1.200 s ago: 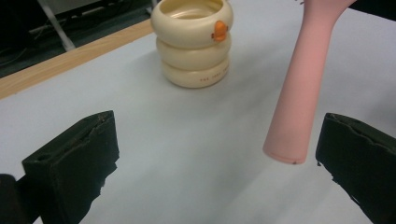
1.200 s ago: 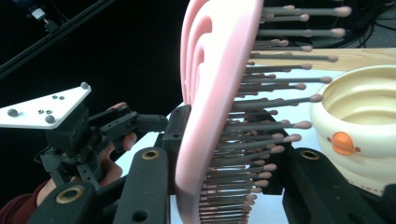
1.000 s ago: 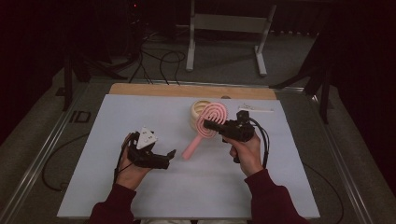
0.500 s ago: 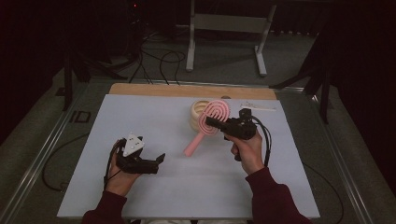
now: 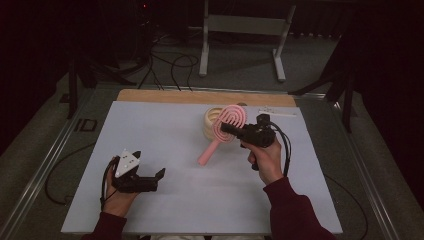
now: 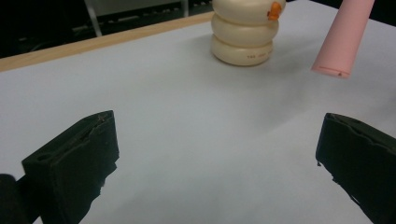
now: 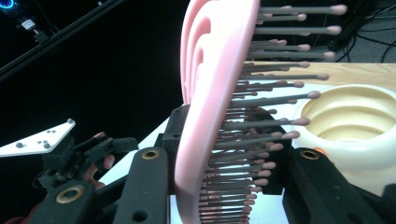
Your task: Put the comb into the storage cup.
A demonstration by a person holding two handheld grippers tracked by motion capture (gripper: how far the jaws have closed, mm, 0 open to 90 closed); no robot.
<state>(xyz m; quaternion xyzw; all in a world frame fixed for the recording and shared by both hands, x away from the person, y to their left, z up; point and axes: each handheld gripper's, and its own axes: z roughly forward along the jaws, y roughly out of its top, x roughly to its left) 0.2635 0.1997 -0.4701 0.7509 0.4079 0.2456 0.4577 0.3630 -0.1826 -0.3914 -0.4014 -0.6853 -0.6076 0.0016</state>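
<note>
Since a second ago your left gripper (image 5: pixel 159 176) has slid away from the middle of the mat (image 5: pixel 165 135) toward its near-left corner, at about 7 o'clock from the centre; your right gripper (image 5: pixel 226 128) has kept its place, and the brush (image 5: pixel 224 131) hangs in it as it did.

Your left gripper's jaws stand spread wide with nothing between them. From its own view (image 6: pixel 219 154) you look across bare mat to the holder (image 6: pixel 243 33) at 12 o'clock and the free end of the brush handle (image 6: pixel 343 39) at 1 o'clock, which hangs clear above the mat.

Your right gripper pinches the brush by its head. In the right gripper view (image 7: pixel 219 186) the pink paddle (image 7: pixel 210 107) stands on edge between the jaws, its bristles (image 7: pixel 275 74) pointing to 3 o'clock toward the holder's open mouth (image 7: pixel 355 121). From above, the head sits just in front of the holder (image 5: pixel 214 120), overlapping it, whether they touch you cannot tell. The handle slopes down to 7 o'clock, its tip near the mat's middle.

The holder, a cream stack of rounded rings, stands upright on the mat at about 1 o'clock from the centre, near the wooden strip (image 5: pixel 165 96) along the far edge. Your two grippers are well apart.
</note>
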